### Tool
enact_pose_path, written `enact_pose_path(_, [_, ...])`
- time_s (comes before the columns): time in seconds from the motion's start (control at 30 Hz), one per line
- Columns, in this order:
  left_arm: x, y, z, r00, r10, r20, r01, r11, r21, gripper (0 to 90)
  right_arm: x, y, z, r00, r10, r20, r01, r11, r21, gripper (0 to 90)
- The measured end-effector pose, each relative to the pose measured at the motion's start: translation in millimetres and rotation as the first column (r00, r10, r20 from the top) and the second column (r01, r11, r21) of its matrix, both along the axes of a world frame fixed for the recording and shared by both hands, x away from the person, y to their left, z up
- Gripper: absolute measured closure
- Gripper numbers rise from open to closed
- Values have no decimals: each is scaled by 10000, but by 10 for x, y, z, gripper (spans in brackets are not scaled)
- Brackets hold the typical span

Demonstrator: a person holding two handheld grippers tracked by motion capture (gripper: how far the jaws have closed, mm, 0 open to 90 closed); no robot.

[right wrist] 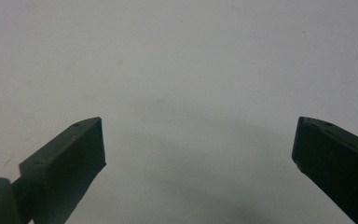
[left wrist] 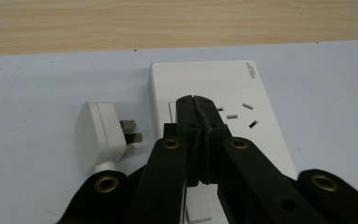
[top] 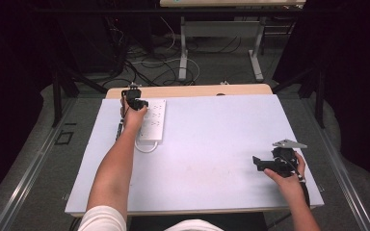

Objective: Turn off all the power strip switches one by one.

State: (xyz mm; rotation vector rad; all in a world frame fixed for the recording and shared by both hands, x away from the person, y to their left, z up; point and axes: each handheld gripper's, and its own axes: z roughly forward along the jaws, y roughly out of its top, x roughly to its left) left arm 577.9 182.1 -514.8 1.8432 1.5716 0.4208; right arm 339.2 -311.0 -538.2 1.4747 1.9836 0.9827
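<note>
left hand-held gripper (left wrist: 196,100) pressed together over white power strip (left wrist: 223,84), corner lettering unreadable; right hand-held gripper (right wrist: 198,144) apart

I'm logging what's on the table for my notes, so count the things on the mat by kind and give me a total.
White power strip: 1
White plug, lying loose beside the strip: 1
Black grippers: 2, the left gripper shut over the strip, the right gripper open over the bare mat
Total: 4

A white plug (left wrist: 100,133) lay beside the white strip (left wrist: 223,116) on a pale blue worktop (left wrist: 37,93) edged in light wood.
</note>
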Motion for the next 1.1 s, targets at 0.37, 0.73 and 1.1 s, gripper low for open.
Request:
enact_pose_path(0.37, [-243,33,109,9986,-486,197,492,9983,-310,826,3,6,-5,9997,264,6,-264,9996,-19,21])
enact_pose_path(0.73, [-462,86,191,9966,-743,363,765,9951,-623,652,3,67,-10,9991,415,-42,-415,9991,-11,21])
enact_pose_path(1.1, [-654,24,232,9849,-1650,520,1647,9863,93,523,-11,104,-5,9983,581,8,-581,9982,-138,21])
